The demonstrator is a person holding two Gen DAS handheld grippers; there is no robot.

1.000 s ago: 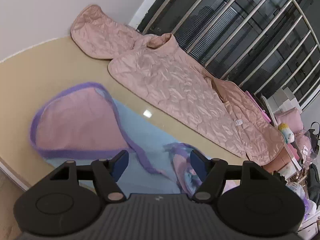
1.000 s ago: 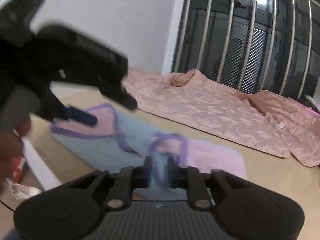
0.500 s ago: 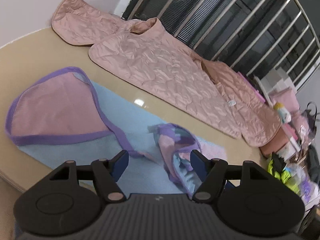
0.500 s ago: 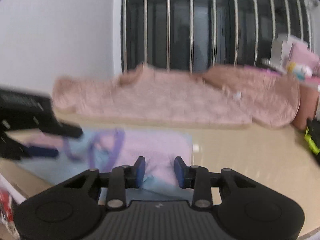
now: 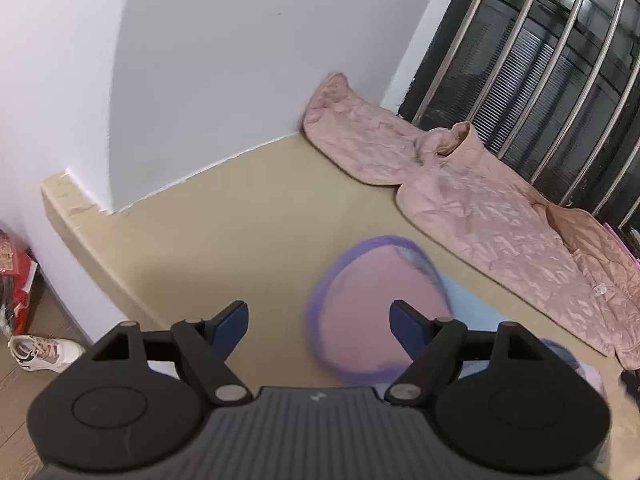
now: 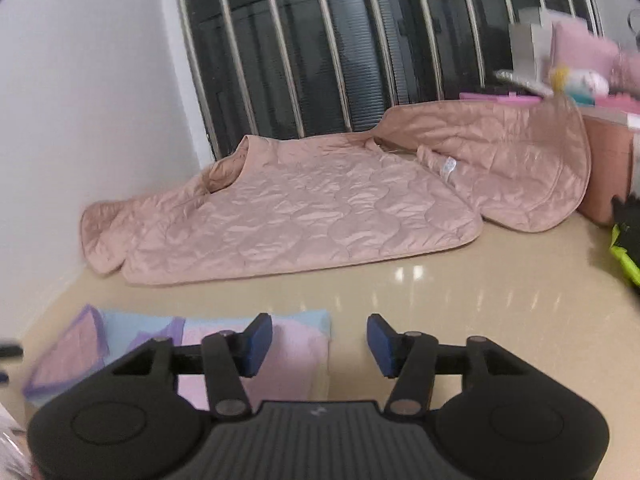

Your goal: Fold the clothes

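— Did you catch that? A second earlier the right gripper was nipping the purple trim of the small blue and pink garment. Then it let go: its jaws were opening, with nothing between them.

— So that fold was laid down?

— I'd say so. The garment lay flat on the beige table, near its front edge, under and to the left of that gripper, with a purple-edged pink flap at the far left.

— And the left gripper?

— It had swung away toward the wall. Before, it looked across the whole garment; now it pointed down at bare table and the rounded pink flap, blurred. Its jaws were spreading wider too, holding nothing.

— Both hands free, then.

— Yes, both tilted downward over the table. The right one had rolled level, facing the pink quilted jacket spread by the window bars, well apart from the small garment. That jacket looked untouched, probably still to be folded.
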